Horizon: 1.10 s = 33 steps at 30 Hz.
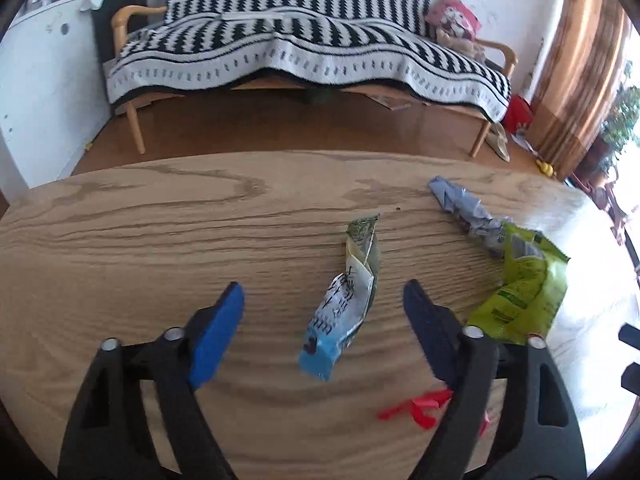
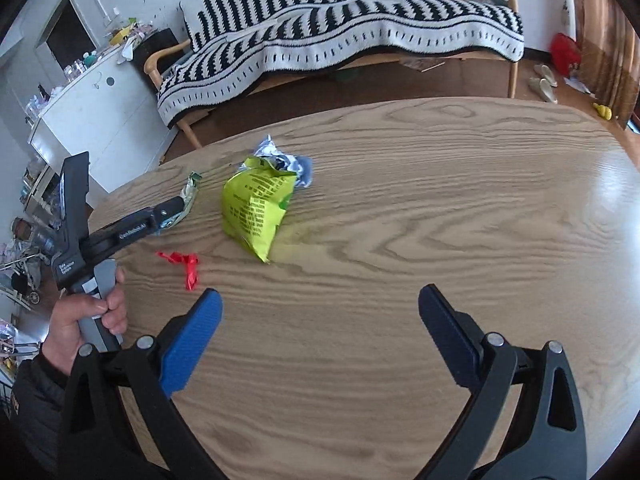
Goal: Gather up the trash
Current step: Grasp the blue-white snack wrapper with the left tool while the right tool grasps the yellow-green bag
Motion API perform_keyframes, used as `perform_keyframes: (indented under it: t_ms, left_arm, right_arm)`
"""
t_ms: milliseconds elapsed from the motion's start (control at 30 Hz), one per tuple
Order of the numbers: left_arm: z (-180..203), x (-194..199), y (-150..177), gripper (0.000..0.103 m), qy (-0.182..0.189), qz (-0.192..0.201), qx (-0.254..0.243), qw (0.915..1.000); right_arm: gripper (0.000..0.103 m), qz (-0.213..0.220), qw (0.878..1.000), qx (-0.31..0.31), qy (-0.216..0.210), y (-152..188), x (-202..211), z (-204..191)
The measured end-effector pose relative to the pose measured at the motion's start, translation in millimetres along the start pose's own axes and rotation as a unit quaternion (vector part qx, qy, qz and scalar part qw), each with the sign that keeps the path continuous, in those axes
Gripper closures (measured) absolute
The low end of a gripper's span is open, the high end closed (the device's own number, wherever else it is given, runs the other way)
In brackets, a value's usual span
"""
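Note:
Several pieces of trash lie on the oval wooden table (image 1: pixel 120 240). A twisted blue, white and green wrapper (image 1: pixel 340 312) lies between the blue pads of my left gripper (image 1: pixel 324 294), which is open and not touching it. To its right sit a lime-green bag (image 1: pixel 520 292), a crumpled grey-blue wrapper (image 1: pixel 464 208) and a red scrap (image 1: pixel 416 404), partly hidden by the right finger. In the right wrist view my right gripper (image 2: pixel 320 294) hangs open over bare wood, below the green bag (image 2: pixel 256 208) and right of the red scrap (image 2: pixel 184 264). A hand (image 2: pixel 80 320) holds the left gripper at the left.
Beyond the table's far edge stands a wooden sofa under a black-and-white striped blanket (image 1: pixel 300 48). A white cabinet (image 2: pixel 100 112) with clutter on top is at the left. A brown curtain (image 1: pixel 580 80), shoes and small items on the floor are at the right.

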<state>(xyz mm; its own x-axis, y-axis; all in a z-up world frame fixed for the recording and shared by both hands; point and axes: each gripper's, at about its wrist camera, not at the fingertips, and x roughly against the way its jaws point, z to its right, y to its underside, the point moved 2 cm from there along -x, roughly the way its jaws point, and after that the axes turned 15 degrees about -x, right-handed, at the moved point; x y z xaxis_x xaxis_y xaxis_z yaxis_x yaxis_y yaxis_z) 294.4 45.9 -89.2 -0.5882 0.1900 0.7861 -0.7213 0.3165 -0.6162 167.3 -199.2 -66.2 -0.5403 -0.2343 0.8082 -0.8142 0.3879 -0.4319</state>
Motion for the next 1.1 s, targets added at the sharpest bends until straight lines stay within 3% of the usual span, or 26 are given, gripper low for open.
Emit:
perform_keyframes:
  t_ms: [133,267,400,433,467,500,533,633,833,1000,1100]
  left_arm:
    - [0.6,-2.4,-1.5,0.084,-0.018,-0.002,-0.019,0.9997]
    - [-6.1,8.8,3.3,0.091,-0.011,0.01,0.0,0.9999]
    - [-5.9,33.7,12.3,0.091,-0.028,0.028,-0.008,0.9992]
    - [-4.7,42.3,16.3,0.091,-0.03,0.03,-0.009,0.999]
    - [-4.1,46.6,19.0,0.091,-0.032,0.032,-0.01,0.9989]
    - [-2.9,52.7,21.8,0.091,-0.033,0.034,-0.012,0.9988]
    - [-1.8,58.0,24.9,0.091,-0.033,0.036,-0.013,0.9987]
    - [4.0,73.8,34.9,0.091,-0.036,0.037,-0.014,0.9986]
    - [34.4,113.9,57.9,0.091,-0.025,0.031,-0.022,0.999]
    - [84.3,147.8,65.7,0.091,-0.007,0.034,-0.043,0.9985]
    - [134.7,167.6,64.4,0.091,0.016,0.046,-0.069,0.9964]
  right_arm:
    - [0.008,-0.009,1.0,0.0,-0.01,-13.0,-26.7,-21.7]
    - [0.008,-0.016,1.0,-0.006,-0.021,-29.4,-54.5,-48.8]
    - [0.008,-0.024,1.0,-0.015,-0.007,-39.3,-76.7,-70.0]
    - [0.012,-0.026,1.0,-0.013,0.0,-40.0,-80.7,-74.0]
    - [0.02,-0.026,1.0,-0.012,0.004,-40.4,-83.3,-77.7]
    - [0.044,-0.029,1.0,-0.01,0.006,-39.5,-84.6,-79.4]
    - [0.057,-0.032,0.999,-0.009,0.01,-38.2,-85.0,-79.4]
    - [0.06,-0.028,1.0,-0.002,0.005,-28.2,-71.3,-79.8]
    - [0.061,-0.002,1.0,0.018,-0.01,-1.6,-2.1,-54.8]
    - [0.061,0.026,1.0,0.014,0.004,24.7,70.9,7.4]
    - [0.061,0.053,0.998,0.001,0.028,42.1,116.6,60.2]
